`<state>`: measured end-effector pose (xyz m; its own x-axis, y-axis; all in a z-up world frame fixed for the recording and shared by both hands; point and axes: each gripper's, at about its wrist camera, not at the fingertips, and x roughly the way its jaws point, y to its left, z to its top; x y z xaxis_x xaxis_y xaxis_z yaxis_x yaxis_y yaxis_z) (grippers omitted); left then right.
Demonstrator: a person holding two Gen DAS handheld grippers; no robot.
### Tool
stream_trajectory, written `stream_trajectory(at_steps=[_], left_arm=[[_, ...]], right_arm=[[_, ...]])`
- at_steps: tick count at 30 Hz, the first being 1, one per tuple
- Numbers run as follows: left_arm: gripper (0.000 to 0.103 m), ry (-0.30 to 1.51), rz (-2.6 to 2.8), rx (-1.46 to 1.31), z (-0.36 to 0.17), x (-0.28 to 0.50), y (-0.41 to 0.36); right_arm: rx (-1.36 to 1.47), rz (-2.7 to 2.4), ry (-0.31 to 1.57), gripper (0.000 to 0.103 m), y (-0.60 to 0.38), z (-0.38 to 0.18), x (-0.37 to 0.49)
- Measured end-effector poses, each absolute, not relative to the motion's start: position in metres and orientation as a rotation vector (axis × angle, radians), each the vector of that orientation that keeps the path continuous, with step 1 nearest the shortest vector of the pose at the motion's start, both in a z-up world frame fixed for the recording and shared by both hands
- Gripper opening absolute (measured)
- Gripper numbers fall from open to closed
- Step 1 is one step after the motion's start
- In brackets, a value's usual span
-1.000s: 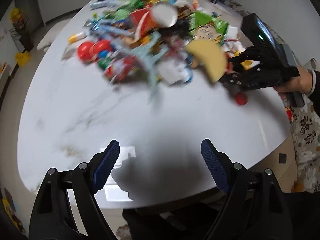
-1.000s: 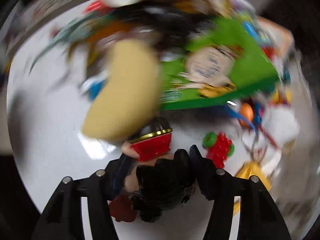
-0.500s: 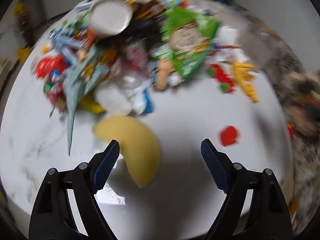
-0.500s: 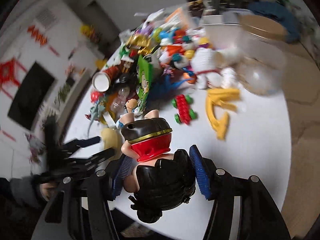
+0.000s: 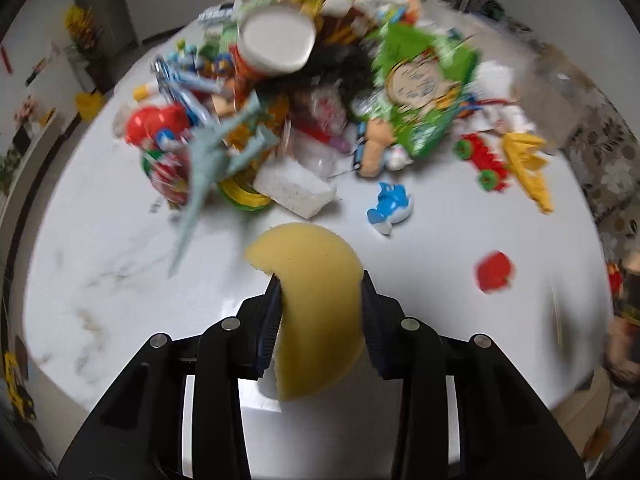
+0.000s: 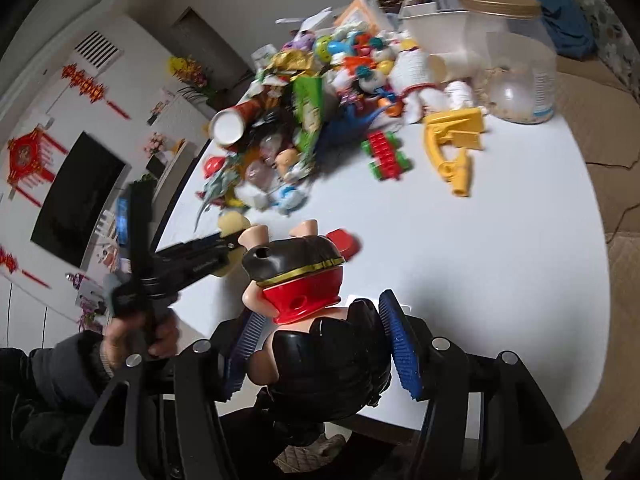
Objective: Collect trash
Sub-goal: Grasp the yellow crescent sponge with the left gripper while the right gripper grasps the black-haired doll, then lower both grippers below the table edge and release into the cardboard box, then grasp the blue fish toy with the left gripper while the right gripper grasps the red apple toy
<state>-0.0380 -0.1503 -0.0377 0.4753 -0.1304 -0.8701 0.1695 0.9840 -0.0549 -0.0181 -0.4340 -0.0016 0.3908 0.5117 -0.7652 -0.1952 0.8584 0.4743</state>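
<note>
The left hand-held gripper has just been closing, and its ribbed pads now press on both sides of a yellow crescent-shaped sponge, which rises between them over the near part of the white table. In the right wrist view the right hand-held gripper is clamped on a toy figure with glossy black hair, a red band with gold trim and a black cap, its blue pads against the hair on either side. Taking the sponge as the landmark: a small red toy lies on the bare table to its right, apart from everything else. Just beyond the sponge sit a white foam block and, a little to the right of that, a blue-and-white toy. A grey-green toy dinosaur stretches its tail down beyond and left of the sponge. Farther off and to the right lie a red-and-green wheeled toy and a yellow plastic piece. Past these the heap rises, with a green snack bag and a tube with a white lid at its top. From the right wrist view a sleeved hand grips the left tool's handle at the table's edge, and at the table's far side stands a clear jar with a gold lid.
</note>
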Motion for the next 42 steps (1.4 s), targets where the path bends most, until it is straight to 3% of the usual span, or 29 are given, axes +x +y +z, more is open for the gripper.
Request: stream_trajectory(at_steps=[7, 16, 19, 21, 23, 26, 33, 42], left_arm=[[0.036, 1.048, -0.288, 0.152, 0.006, -0.106, -0.13], [0.038, 1.257, -0.283, 0.213, -0.045, -0.183, -0.106], [0.049, 1.325, -0.286, 0.227, -0.073, -0.191, -0.106], [0.073, 1.402, -0.288, 0.246, -0.098, -0.19, -0.107], [0.076, 1.457, -0.276, 0.248, -0.113, -0.19, -0.104], [0.076, 1.513, -0.273, 0.249, -0.124, -0.188, -0.098], [0.076, 1.421, -0.311, 0.191, -0.096, -0.179, -0.078], [0.077, 1.333, -0.435, 0.107, -0.063, -0.147, -0.06]], right_arm=[[0.217, 0.606, 1.128, 0.058, -0.395, -0.002, -0.042], [0.018, 0.801, 1.311, 0.058, -0.342, -0.043, -0.096], [-0.014, 0.792, 1.375, 0.059, -0.33, -0.072, -0.1], [-0.039, 0.749, 1.413, 0.066, -0.323, -0.092, -0.1], [-0.054, 0.711, 1.426, 0.072, -0.319, -0.104, -0.098], [-0.075, 0.694, 1.406, 0.072, -0.318, -0.096, -0.099], [-0.068, 0.568, 1.17, 0.078, -0.341, -0.038, -0.061], [-0.124, 0.262, 1.069, 0.077, -0.339, -0.064, 0.023]])
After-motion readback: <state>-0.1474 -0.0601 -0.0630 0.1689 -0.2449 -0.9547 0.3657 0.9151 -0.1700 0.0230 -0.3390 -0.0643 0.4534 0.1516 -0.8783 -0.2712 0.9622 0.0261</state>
